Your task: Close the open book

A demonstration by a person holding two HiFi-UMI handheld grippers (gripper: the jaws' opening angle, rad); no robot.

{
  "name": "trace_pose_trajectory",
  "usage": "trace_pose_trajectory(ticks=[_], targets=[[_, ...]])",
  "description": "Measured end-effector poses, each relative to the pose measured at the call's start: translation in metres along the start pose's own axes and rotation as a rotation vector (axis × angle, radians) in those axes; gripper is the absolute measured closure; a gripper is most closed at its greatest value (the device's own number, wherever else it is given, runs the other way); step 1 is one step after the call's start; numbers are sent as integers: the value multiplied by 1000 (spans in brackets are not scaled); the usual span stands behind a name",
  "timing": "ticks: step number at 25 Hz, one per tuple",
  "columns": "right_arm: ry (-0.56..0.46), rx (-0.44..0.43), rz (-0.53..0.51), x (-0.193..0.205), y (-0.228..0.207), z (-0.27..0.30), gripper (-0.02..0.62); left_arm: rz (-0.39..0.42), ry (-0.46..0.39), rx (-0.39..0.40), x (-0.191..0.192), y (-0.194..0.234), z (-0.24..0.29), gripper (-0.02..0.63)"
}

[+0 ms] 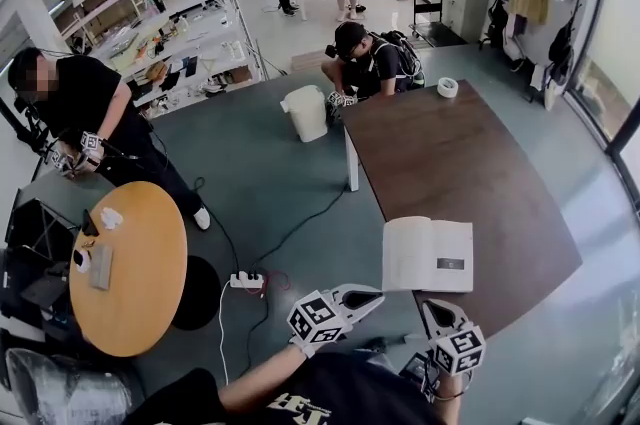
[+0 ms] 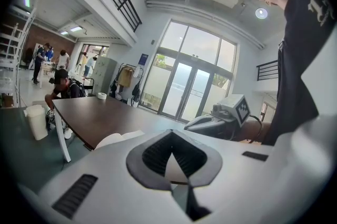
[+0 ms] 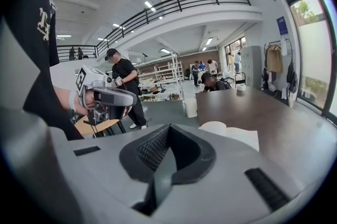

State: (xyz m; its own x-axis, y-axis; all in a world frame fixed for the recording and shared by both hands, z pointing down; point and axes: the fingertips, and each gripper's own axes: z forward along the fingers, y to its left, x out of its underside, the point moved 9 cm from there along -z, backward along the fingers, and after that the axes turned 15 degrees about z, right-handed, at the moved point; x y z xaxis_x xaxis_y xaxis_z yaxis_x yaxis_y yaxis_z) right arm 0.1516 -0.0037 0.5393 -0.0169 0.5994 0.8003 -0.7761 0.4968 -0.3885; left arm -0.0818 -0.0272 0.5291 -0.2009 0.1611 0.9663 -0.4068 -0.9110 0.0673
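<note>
Book (image 1: pixel 428 254) lies open, pages up, at the near edge of the brown counter (image 1: pixel 450 163), with nothing touching it. Left claw (image 1: pixel 372 296) hangs off the counter's near corner, pinched together and empty. Right claw (image 1: pixel 432 308) sits just short of the book's near edge, likewise closed on nothing. Task looks unstarted: reaching in, catching one cover and folding it over are all left.

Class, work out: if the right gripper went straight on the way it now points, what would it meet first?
Most likely the open book on the brown table, at its near edge; depth is hard to judge.
</note>
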Motion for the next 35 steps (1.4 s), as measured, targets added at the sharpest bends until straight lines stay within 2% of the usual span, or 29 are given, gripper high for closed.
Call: trace_pose_trajectory(ticks=[15,28,32,35], targets=[[-29,39,52,14,-79,-44,607,-19,8,22,-2,-28,65,600],[-1,30,78,32,-90,-47,607,-44,24,27,10,-36,78,600],[15,48,48,37,-100,-50,607,-49,11,30,10,-35,83,600],[-10,67,25,28,-112,-55,607,-40,-6,30,1,-27,92,600]])
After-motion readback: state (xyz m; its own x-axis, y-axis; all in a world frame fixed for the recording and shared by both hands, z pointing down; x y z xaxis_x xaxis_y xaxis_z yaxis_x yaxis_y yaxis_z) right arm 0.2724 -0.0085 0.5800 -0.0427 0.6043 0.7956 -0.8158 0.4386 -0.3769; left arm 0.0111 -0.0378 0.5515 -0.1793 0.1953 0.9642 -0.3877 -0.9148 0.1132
